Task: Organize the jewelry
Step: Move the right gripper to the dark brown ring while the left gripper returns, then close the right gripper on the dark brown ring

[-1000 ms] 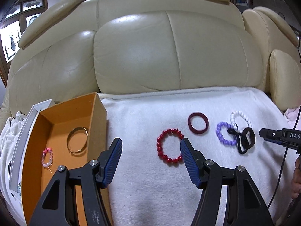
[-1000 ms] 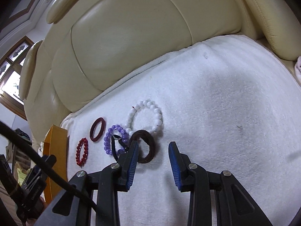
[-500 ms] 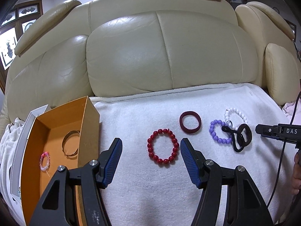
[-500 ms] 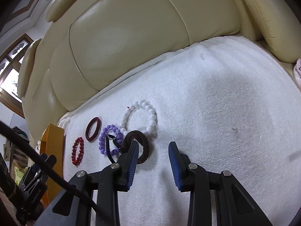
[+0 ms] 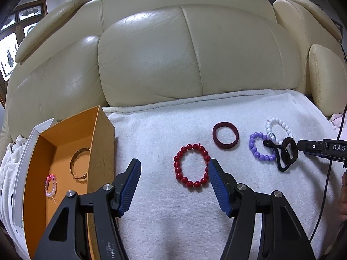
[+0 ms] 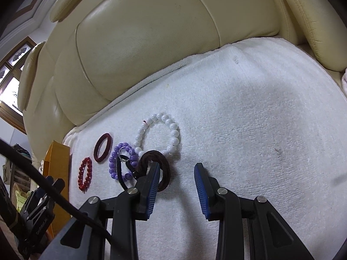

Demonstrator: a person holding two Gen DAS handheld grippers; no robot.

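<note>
Your left gripper point(image 5: 172, 181) stands with its fingers spread wide and empty, and the red bead bracelet point(image 5: 192, 165) lies flat on the white towel point(image 5: 164, 130) just beyond the tips, offset to the right so that its right edge sits at the right finger point(image 5: 216, 179). The orange box point(image 5: 102, 151), already holding a gold bangle point(image 5: 79, 163) and a pink bracelet point(image 5: 50, 185), lies to the left of that gripper, so the left hand appears the nearer one for this piece. Your right gripper point(image 6: 176, 181) is likewise open and holds nothing, its left finger overlapping the brown ring point(image 6: 155, 162) at the near end of the tangled cluster with the purple bracelet point(image 6: 122, 161) and white bracelet point(image 6: 160, 134).
</note>
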